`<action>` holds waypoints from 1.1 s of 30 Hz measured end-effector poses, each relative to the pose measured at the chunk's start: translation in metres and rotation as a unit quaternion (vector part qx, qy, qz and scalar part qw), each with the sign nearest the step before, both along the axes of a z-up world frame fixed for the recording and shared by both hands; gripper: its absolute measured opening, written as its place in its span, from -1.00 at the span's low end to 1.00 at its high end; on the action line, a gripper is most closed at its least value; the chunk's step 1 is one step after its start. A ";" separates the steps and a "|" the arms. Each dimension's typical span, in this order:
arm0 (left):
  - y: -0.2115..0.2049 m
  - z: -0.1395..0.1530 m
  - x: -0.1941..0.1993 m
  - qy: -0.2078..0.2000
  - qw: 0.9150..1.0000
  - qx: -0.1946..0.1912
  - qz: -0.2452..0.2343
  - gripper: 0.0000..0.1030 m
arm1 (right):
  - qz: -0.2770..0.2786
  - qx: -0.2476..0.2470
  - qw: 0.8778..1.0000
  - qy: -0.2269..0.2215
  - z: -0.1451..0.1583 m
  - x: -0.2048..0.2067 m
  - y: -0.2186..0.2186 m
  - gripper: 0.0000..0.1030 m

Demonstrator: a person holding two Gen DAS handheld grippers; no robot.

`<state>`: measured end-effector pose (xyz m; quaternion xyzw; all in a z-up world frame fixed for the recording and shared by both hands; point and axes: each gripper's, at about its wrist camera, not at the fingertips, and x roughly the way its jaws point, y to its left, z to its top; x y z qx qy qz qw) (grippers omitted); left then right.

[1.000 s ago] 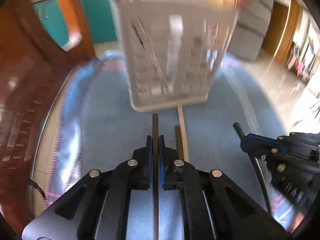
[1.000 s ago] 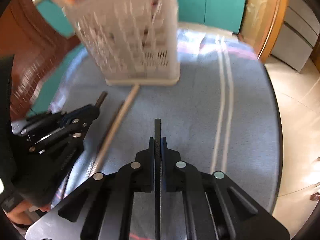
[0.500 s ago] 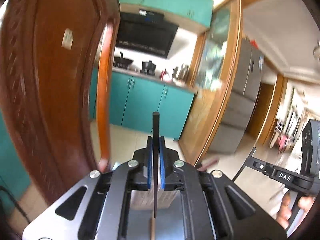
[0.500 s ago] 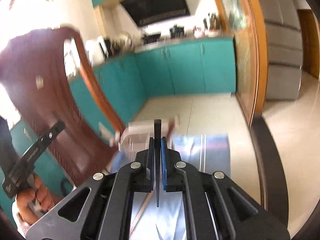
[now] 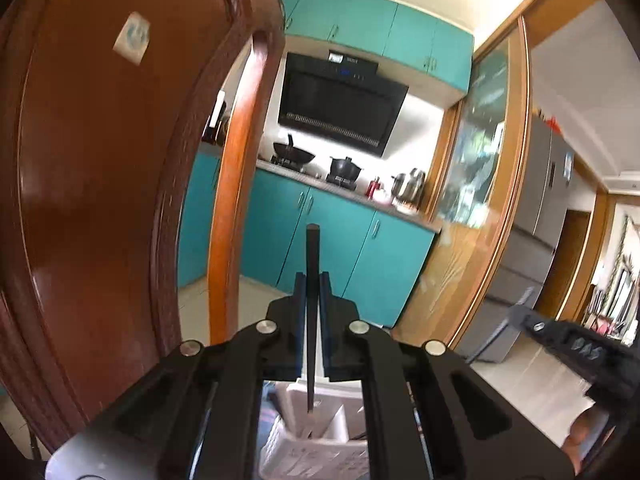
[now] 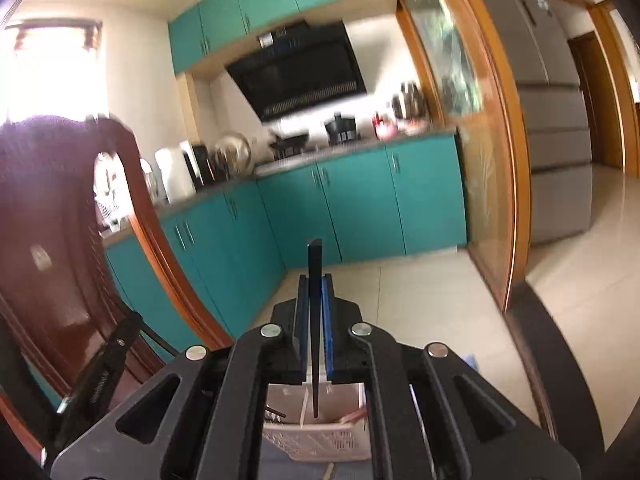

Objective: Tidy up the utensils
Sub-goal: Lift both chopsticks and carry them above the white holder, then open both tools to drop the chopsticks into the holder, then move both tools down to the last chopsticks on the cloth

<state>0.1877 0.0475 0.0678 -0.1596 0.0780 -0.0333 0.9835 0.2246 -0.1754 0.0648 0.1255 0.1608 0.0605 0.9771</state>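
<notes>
My left gripper point(image 5: 312, 277) is shut on a dark chopstick point(image 5: 311, 248) that stands upright between its blue pads, with its thin end hanging over the white slotted utensil basket point(image 5: 316, 446) below. In the right wrist view, my right gripper point(image 6: 315, 278) is likewise shut on a dark chopstick point(image 6: 315, 264), whose lower end hangs above the same basket point(image 6: 320, 442). The basket holds several utensils. Each gripper shows in the other's view: the right gripper point(image 5: 524, 316) at the right edge, the left gripper point(image 6: 128, 322) at lower left.
A brown wooden chair back point(image 5: 100, 200) stands close on the left. Behind it are teal kitchen cabinets point(image 5: 332, 232), a glass sliding door point(image 5: 480, 184) and a grey fridge point(image 6: 560, 120). A light chopstick point(image 6: 329, 470) lies on the blue tablecloth point(image 6: 280, 466).
Both grippers have risen from the tablecloth and tipped up towards level, each lifting a dark chopstick. The basket, once ahead of them, now sits below the fingers.
</notes>
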 end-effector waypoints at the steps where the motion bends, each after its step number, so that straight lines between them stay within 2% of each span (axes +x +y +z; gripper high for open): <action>1: 0.000 -0.005 0.001 0.007 1.000 0.000 -0.003 -0.86 | 0.004 -0.001 1.000 0.008 -0.007 0.006 0.003 -0.87; 5: 0.001 -0.021 0.002 0.021 1.000 0.000 -0.015 -0.84 | 0.016 -0.009 0.999 0.033 -0.030 0.012 0.007 -0.86; 7: 0.000 -0.022 0.001 0.023 0.999 0.003 -0.025 -0.69 | 0.014 -0.008 0.999 0.034 -0.033 0.008 0.004 -0.76; 8: -0.004 -0.021 0.002 0.022 0.999 0.006 -0.030 -0.52 | 0.014 -0.007 0.999 0.032 -0.032 0.005 0.002 -0.62; 9: -0.004 -0.021 0.000 0.022 0.999 0.009 -0.032 -0.45 | 0.014 -0.003 1.000 0.025 -0.029 -0.003 -0.002 -0.49; 12: -0.014 -0.022 -0.008 0.022 0.998 0.027 -0.046 -0.32 | 0.016 0.003 1.000 0.004 -0.021 -0.030 -0.008 -0.37; 15: -0.018 -0.033 -0.021 0.051 0.996 0.048 -0.059 -0.27 | 0.016 -0.009 1.000 -0.017 -0.019 -0.070 -0.016 -0.37; 18: -0.019 -0.049 -0.027 0.085 0.992 0.066 -0.064 -0.25 | 0.016 -0.012 1.000 -0.006 -0.038 -0.095 -0.023 -0.37; 21: -0.017 -0.073 -0.032 0.119 0.988 0.082 -0.062 -0.17 | 0.012 -0.018 0.999 0.049 -0.072 -0.095 -0.023 -0.37; 23: -0.012 -0.088 -0.035 0.133 0.986 0.084 -0.055 -0.11 | 0.017 -0.016 0.992 0.121 -0.111 -0.080 -0.019 -0.37; 24: -0.010 -0.094 -0.034 0.139 0.985 0.083 -0.053 -0.10 | 0.021 -0.008 0.987 0.157 -0.129 -0.070 -0.017 -0.37; 27: -0.003 -0.117 -0.031 0.173 0.980 0.079 -0.053 -0.10 | 0.050 0.006 0.962 0.270 -0.186 -0.037 0.004 -0.37; 30: 0.001 -0.133 -0.030 0.191 0.976 0.087 -0.052 -0.10 | 0.063 -0.015 0.949 0.309 -0.209 -0.020 0.028 -0.37; 33: 0.003 -0.144 -0.033 0.203 0.973 0.098 -0.049 -0.10 | 0.070 -0.038 0.942 0.327 -0.221 -0.004 0.057 -0.37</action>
